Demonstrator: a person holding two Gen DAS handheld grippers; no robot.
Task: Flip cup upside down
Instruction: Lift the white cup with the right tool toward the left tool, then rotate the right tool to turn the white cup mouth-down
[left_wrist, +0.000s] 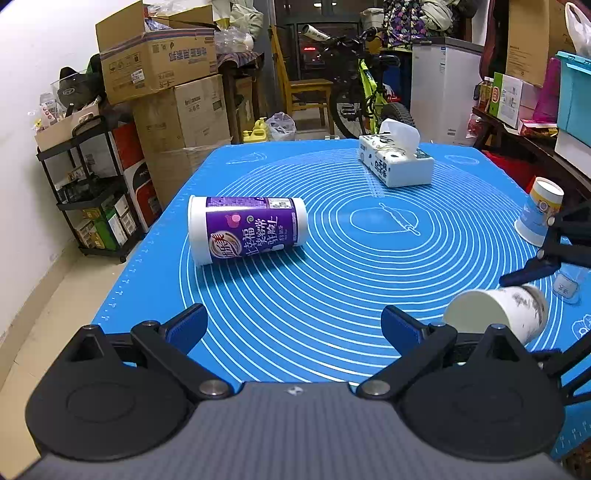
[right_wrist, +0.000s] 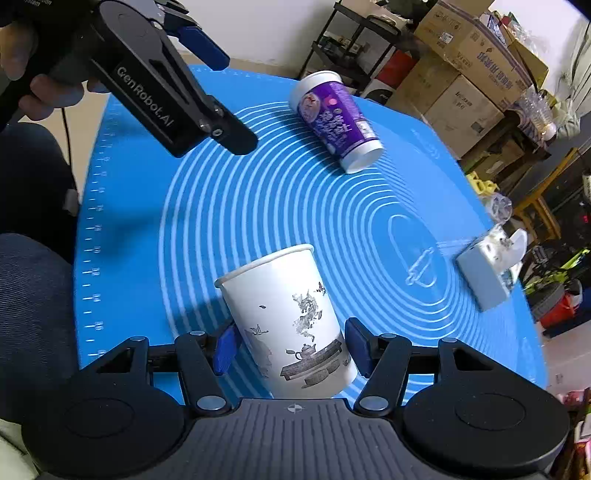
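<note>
Two blue pads of the right gripper (right_wrist: 291, 349) were clamped on the lower body of the white paper cup (right_wrist: 291, 317), one on each side, with the cup held clear of the blue mat (right_wrist: 155, 221). In the right wrist view the cup was tilted, its rolled rim pointing away from the camera and its base nearest the gripper body. Its wall was white with grey ink-style prints, including a teapot on a low table near the base. From the left wrist view the same cup (left_wrist: 496, 314) appeared on its side in the air, its flat base facing the camera. The left gripper (left_wrist: 291, 326) hung over the mat's near edge with its fingers spread wide and nothing between them. Open mat lay under and ahead of the cup. A purple canister (right_wrist: 336, 120) lay on its side well apart toward the far left edge, a tissue box (right_wrist: 487, 266) sat near the far right edge, and a second paper cup (left_wrist: 539, 212) stood inverted at the right border.
</note>
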